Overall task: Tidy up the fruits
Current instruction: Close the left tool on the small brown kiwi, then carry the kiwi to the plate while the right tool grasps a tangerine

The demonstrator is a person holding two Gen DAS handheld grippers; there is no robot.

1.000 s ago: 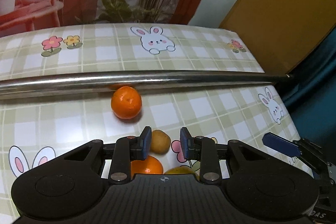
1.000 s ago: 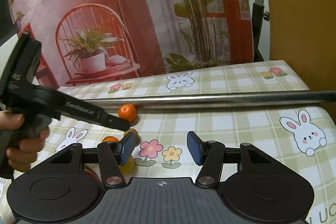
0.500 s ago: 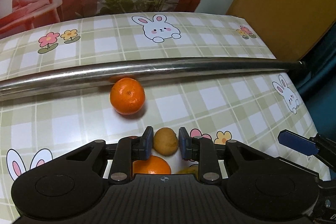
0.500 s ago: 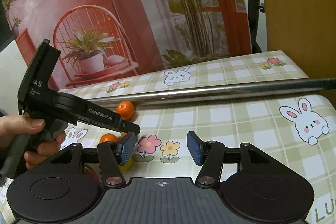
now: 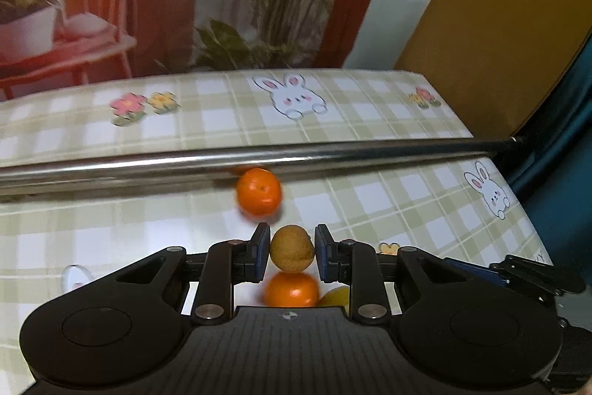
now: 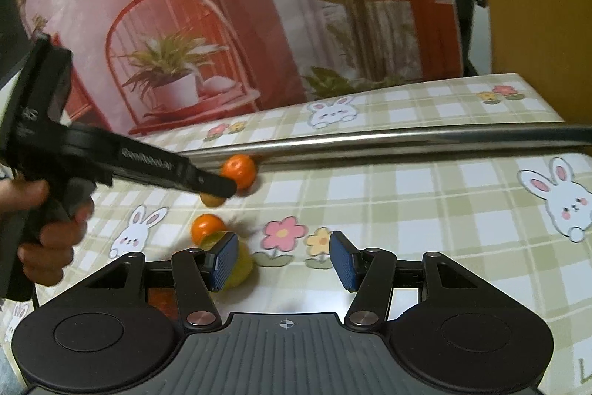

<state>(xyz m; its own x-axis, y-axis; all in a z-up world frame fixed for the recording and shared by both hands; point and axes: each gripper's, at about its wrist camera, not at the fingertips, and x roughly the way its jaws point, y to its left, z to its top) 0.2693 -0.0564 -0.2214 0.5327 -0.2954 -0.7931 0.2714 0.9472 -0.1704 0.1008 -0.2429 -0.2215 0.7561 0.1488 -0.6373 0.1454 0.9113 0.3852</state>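
Note:
My left gripper (image 5: 291,254) is shut on a small round brown fruit (image 5: 292,248), held just above the tablecloth. An orange (image 5: 259,196) lies beyond it beside the metal bar (image 5: 333,152). Under the held fruit sit a second orange (image 5: 291,289) and a yellow fruit (image 5: 335,297). In the right wrist view the left gripper (image 6: 218,189), held by a hand (image 6: 48,239), carries the brown fruit (image 6: 211,200) near the far orange (image 6: 240,171). My right gripper (image 6: 283,258) stands open over flower prints, with the near orange (image 6: 205,226) and the yellow fruit (image 6: 242,265) at its left finger.
The table wears a green checked cloth (image 6: 425,210) with bunny and flower prints. The metal bar (image 6: 407,139) crosses it from side to side. A printed backdrop (image 6: 259,6) stands behind the table, and a brown panel (image 5: 499,24) rises at the back right.
The left gripper's jaws closed on the brown fruit, then lifted it off the cloth. The right gripper stayed where it was, still open.

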